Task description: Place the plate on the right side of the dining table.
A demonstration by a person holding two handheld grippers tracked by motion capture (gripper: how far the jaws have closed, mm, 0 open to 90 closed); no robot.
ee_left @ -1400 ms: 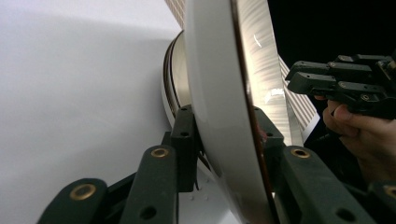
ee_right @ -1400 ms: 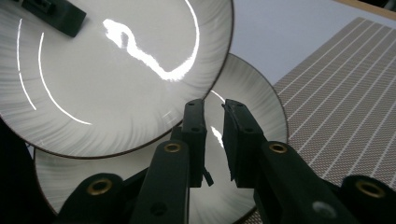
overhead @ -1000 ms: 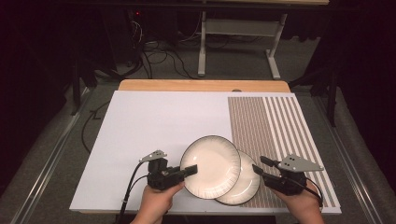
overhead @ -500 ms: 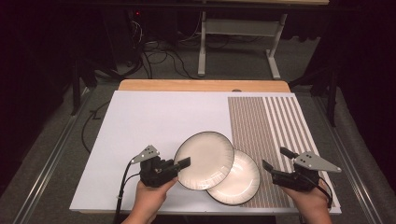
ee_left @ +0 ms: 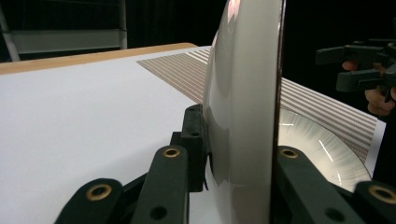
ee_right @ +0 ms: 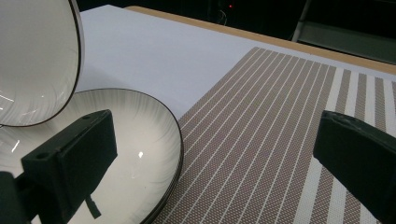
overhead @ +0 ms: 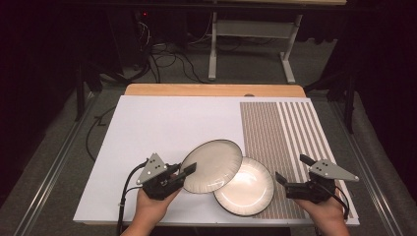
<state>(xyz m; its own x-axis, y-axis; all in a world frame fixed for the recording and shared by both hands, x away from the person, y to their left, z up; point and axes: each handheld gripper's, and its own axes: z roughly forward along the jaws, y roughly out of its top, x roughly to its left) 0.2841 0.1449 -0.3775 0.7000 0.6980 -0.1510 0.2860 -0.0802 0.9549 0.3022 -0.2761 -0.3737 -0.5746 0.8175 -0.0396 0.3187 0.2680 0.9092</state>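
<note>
Dark room, white tabletop (overhead: 162, 128) with striped placemat (overhead: 285, 128): left tool lifts one plate off another.

Left tool (overhead: 184, 173) pinches rim of upper plate (overhead: 212, 165), which is tilted, raised at its far edge and overlapping lower plate (overhead: 246, 187); left gripper view shows the jaws clamped either side of that thin rim. Lower plate lies flat, partly on placemat, near tabletop's front edge. Right tool (overhead: 292, 173) sits just right of lower plate, jaws spread wide and just been opening, nothing between them. Plates look like glazed ceramic with a dark rim line: stiff, fairly heavy, slick, likely to chip or break if dropped. Best hold is the rim, pinched deep; a one-sided grip probably lets the plate droop or swing.
</note>
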